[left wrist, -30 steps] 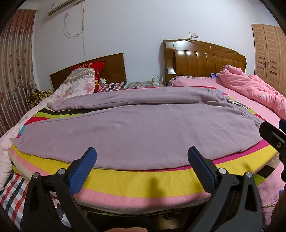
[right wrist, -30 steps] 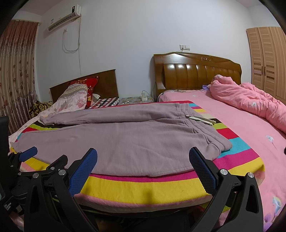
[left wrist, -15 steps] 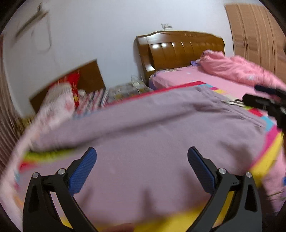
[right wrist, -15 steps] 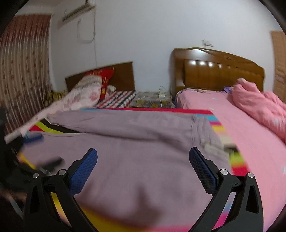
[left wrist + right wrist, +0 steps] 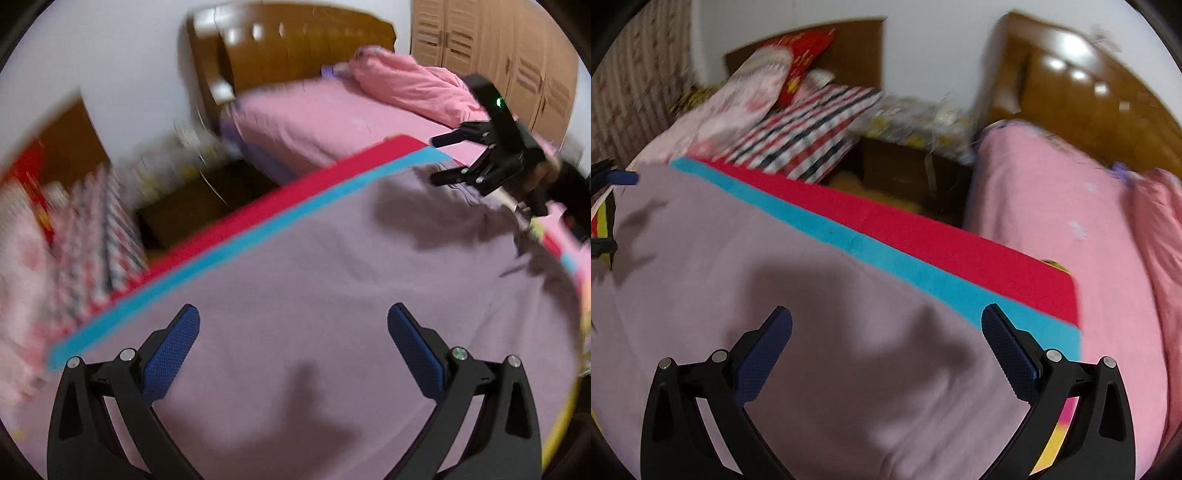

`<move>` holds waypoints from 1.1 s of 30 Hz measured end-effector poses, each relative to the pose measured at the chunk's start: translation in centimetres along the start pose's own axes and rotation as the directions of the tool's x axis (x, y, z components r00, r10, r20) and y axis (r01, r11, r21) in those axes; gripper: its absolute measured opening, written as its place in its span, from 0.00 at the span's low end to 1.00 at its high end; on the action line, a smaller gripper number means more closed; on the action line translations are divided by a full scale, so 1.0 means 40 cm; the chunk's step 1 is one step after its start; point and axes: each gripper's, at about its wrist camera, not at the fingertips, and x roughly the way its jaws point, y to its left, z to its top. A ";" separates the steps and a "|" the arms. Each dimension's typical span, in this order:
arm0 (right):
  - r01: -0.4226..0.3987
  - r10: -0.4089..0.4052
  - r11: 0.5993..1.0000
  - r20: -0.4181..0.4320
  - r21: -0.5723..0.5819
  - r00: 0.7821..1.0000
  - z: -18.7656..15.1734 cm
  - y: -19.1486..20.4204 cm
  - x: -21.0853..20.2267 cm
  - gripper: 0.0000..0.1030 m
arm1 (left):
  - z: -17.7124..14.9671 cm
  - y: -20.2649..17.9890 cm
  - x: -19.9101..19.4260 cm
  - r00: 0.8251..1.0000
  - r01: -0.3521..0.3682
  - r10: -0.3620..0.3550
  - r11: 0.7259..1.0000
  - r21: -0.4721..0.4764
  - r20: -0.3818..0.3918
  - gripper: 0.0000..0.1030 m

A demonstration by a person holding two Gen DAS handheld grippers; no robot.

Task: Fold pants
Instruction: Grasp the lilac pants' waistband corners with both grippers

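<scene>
Left gripper [image 5: 293,325]: black plastic frame with silver rivets; its two fingers spread wide, nothing between them; it hangs above the pants.
Left finger pads [image 5: 171,350]: flat blue rubber, finely dimpled, set at a slant.
Right gripper [image 5: 886,325]: same black frame, fingers just as far apart and holding nothing, poised over the pants close to their far edge.
Right finger pads [image 5: 1008,354]: dark blue, knurled, long and narrow.
Pants [image 5: 332,295]: mauve, soft matte knit like fleece, lying flat and broad with shallow creases; they fill the lower part of both views and carry the grippers' shadows.
Striped blanket [image 5: 923,243]: beneath the pants; a turquoise band runs right along the pants' far edge, a red band beyond it, yellow and pink showing at the pants' near right side.
Right gripper as the left wrist view shows it [image 5: 454,158]: angular black body with a small green light, over the right end of the pants, fingers apart.
Pink bed [image 5: 1052,206]: smooth pink sheet, beyond and to the right of the pants.
Pink quilt [image 5: 413,85]: puffy, rumpled heap, well beyond the pants.
Headboard [image 5: 295,48]: glossy brown wood with a curved top, far behind the pants.
Checked cloth [image 5: 809,129]: red, white and dark plaid, beyond the pants on the left; blurred.
</scene>
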 end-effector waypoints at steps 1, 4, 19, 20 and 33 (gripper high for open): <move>-0.042 0.041 0.999 -0.035 -0.017 0.999 0.012 -0.009 0.035 0.96 | 0.009 0.012 0.016 1.000 0.000 0.000 1.000 -0.005 -0.011 0.98; -0.131 0.124 0.991 -0.134 -0.040 0.983 0.022 -0.024 0.109 0.96 | 0.036 0.054 0.046 0.998 0.049 -0.050 0.998 0.040 0.030 0.98; 0.024 0.019 0.972 0.180 -0.234 0.984 -0.093 0.104 -0.174 0.14 | 0.086 0.153 0.180 0.981 0.171 -0.153 0.971 0.169 -0.117 0.98; 0.042 0.004 0.974 0.205 -0.220 0.979 -0.108 0.117 -0.196 0.14 | 0.083 0.149 0.187 0.980 0.172 -0.150 0.969 0.176 -0.132 0.98; 0.174 -0.157 0.984 0.295 -0.030 0.942 -0.169 0.189 -0.310 0.14 | -0.034 -0.029 -0.050 0.997 -0.083 0.078 0.956 0.282 0.029 0.10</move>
